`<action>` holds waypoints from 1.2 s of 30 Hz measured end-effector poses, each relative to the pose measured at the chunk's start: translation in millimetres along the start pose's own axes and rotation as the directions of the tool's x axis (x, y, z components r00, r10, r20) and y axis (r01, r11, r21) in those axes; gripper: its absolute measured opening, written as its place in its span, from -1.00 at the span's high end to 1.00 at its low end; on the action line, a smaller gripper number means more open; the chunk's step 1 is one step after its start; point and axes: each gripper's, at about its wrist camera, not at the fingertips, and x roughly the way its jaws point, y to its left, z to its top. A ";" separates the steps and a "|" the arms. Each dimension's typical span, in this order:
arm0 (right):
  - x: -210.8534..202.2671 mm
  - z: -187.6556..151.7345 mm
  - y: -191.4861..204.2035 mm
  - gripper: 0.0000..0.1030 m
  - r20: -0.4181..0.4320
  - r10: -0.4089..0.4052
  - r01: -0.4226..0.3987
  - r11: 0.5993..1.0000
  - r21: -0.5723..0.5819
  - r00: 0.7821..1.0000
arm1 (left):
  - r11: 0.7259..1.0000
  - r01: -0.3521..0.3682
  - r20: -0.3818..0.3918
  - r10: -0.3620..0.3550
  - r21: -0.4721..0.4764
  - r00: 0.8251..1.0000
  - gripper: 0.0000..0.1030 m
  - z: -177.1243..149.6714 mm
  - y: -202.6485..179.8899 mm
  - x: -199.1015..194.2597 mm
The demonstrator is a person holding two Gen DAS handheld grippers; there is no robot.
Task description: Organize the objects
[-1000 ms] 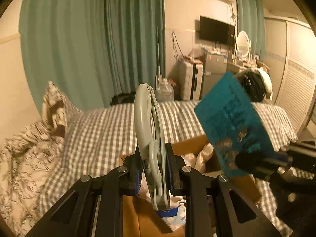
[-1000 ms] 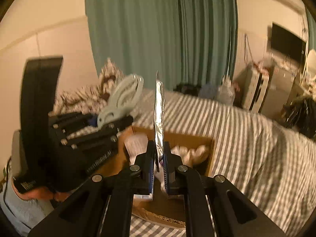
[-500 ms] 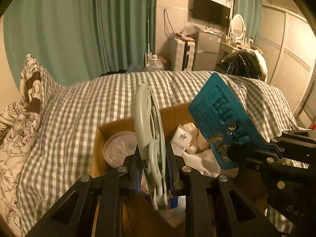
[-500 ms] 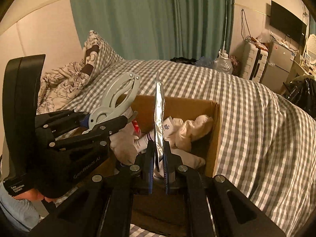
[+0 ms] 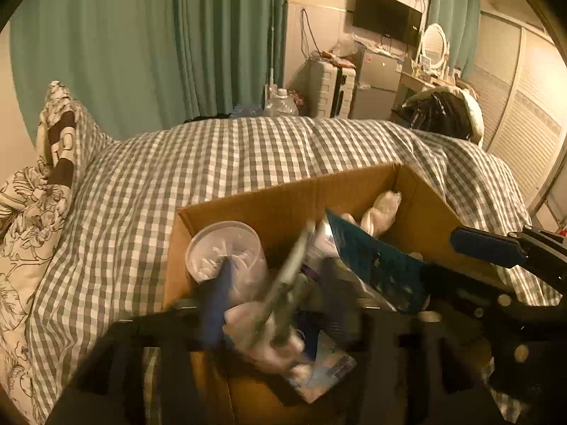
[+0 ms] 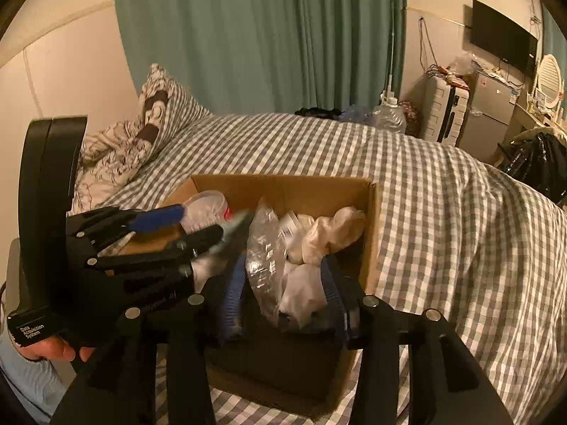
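Left wrist view: the grey clip [image 5: 287,283] tips over the cardboard box [image 5: 283,198] on the checked bed [image 5: 219,163], blurred. The left gripper [image 5: 276,283] has its fingers wide apart, holding nothing. The right gripper [image 6: 283,283] is wide open too, with the shiny packet [image 6: 264,258] loose between its fingers.

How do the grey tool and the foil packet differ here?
The tool is narrow and pale grey; the packet is broad and flat, teal on one side and silver on the other. The tool is motion-blurred; the packet looks sharper. Both sit between open jaws over the box, the tool in the left gripper and the packet in the right gripper.
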 end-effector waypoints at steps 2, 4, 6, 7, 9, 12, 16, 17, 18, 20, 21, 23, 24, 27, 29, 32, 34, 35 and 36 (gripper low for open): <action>-6.9 2.5 -2.8 0.05 0.020 -0.013 0.013 1.000 0.009 1.000 | 1.000 -0.004 0.016 0.004 -0.001 1.000 -0.24 2.3 1.7 -5.1; -13.3 4.1 -4.6 -0.08 0.041 -0.031 0.030 0.999 0.015 0.999 | 1.000 -0.017 0.030 0.017 0.003 0.999 -0.36 4.6 1.5 -10.2; -21.6 3.4 -6.4 -0.18 0.067 -0.045 0.043 0.999 0.027 0.997 | 1.000 -0.031 0.055 0.031 -0.002 0.998 -0.59 6.2 2.2 -17.3; -23.2 4.7 -5.3 -0.22 0.076 -0.049 0.047 0.998 0.031 0.996 | 0.999 -0.037 0.071 0.037 -0.006 0.997 -0.62 7.1 2.8 -22.3; -30.7 6.8 -5.5 -0.30 0.098 -0.061 0.058 0.998 0.038 0.993 | 0.999 -0.042 0.090 0.043 -0.006 0.995 -0.67 9.3 3.2 -30.8; -43.5 13.2 -7.0 -0.47 0.140 -0.092 0.087 0.995 0.042 0.986 | 0.998 -0.068 0.136 0.068 -0.005 0.988 -0.90 11.7 3.0 -47.9; -67.3 16.6 -6.3 -0.69 0.213 -0.129 0.123 0.992 0.041 0.968 | 0.996 -0.088 0.205 0.088 -0.008 0.975 -0.98 13.9 1.5 -73.3; -74.3 16.9 -5.3 -0.74 0.232 -0.141 0.135 0.990 0.040 0.962 | 0.996 -0.090 0.220 0.090 -0.011 0.971 -1.00 13.3 1.9 -79.5; -79.5 17.2 -4.1 -0.76 0.246 -0.151 0.146 0.988 0.038 0.957 | 0.995 -0.095 0.240 0.096 -0.015 0.966 -1.00 13.1 1.7 -87.4; -92.6 16.8 -1.1 -0.83 0.282 -0.176 0.173 0.984 0.034 0.943 | 0.994 -0.105 0.262 0.106 -0.020 0.959 -1.00 13.3 0.1 -98.2; -99.2 17.0 1.4 -0.85 0.299 -0.187 0.185 0.982 0.034 0.936 | 0.994 -0.106 0.273 0.108 -0.023 0.956 -1.00 13.1 0.2 -103.8; -111.1 15.6 4.8 -0.94 0.330 -0.207 0.207 0.978 0.035 0.921 | 0.993 -0.111 0.294 0.117 -0.036 0.948 -1.00 11.8 -0.1 -114.0; -115.7 14.4 6.0 -0.97 0.341 -0.214 0.214 0.976 0.036 0.915 | 0.993 -0.113 0.307 0.121 -0.043 0.944 -1.00 10.9 0.4 -119.1; -128.5 10.1 11.0 -0.99 0.378 -0.245 0.250 0.968 0.036 0.893 | 0.989 -0.135 0.342 0.148 -0.061 0.928 -1.00 6.8 2.3 -133.0; -134.6 6.2 12.9 -0.99 0.390 -0.266 0.277 0.960 0.029 0.882 | 0.986 -0.146 0.350 0.164 -0.075 0.922 -1.00 3.8 3.4 -138.7; -138.3 0.6 14.7 -0.99 0.390 -0.296 0.311 0.950 0.027 0.872 | 0.984 -0.143 0.355 0.172 -0.106 0.919 -1.00 -3.3 7.1 -147.5; -138.9 -5.1 11.6 -0.99 0.392 -0.307 0.318 0.947 0.039 0.868 | 0.982 -0.142 0.356 0.178 -0.126 0.917 -1.00 -8.1 10.3 -151.7; -139.3 -7.3 9.2 -0.99 0.388 -0.308 0.316 0.948 0.045 0.868 | 0.981 -0.145 0.360 0.183 -0.130 0.915 -1.00 -10.2 10.8 -153.5; -137.6 -9.5 6.3 -0.99 0.381 -0.312 0.314 0.948 0.060 0.870 | 0.980 -0.151 0.366 0.189 -0.132 0.911 -1.00 -11.9 10.4 -154.5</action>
